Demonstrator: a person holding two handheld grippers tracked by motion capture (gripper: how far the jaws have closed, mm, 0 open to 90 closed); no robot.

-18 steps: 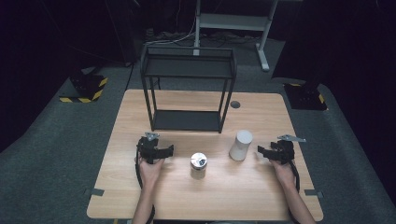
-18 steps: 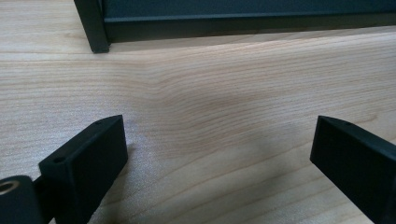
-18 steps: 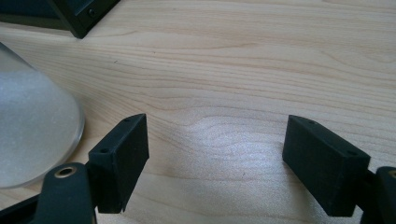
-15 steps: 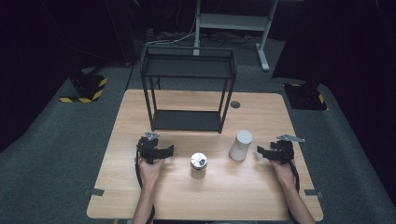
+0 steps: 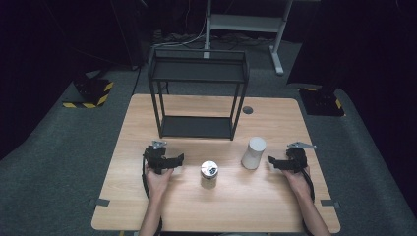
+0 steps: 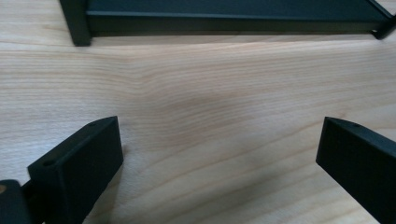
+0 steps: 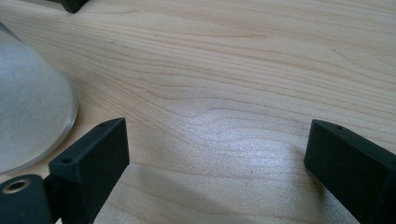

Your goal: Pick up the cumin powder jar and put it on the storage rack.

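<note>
Cup (image 5: 253, 153) just beside right claw (image 5: 273, 162) | both claws spread, empty

Two bare forearms come in over the bench's (image 5: 147, 206) near edge, with no sleeves in sight. Each hand grips a black tool. The left tool (image 5: 173, 161) is a blocky black body with a small grey three-cornered plate on top and a black cable looping back along the forearm. The right tool (image 5: 273, 162) matches it, grey plate and black cable included. Seen close, each jaw is a matte black rectangular block with a small hole near its top corner; a round brass-ringed hole sits lower left.
</note>
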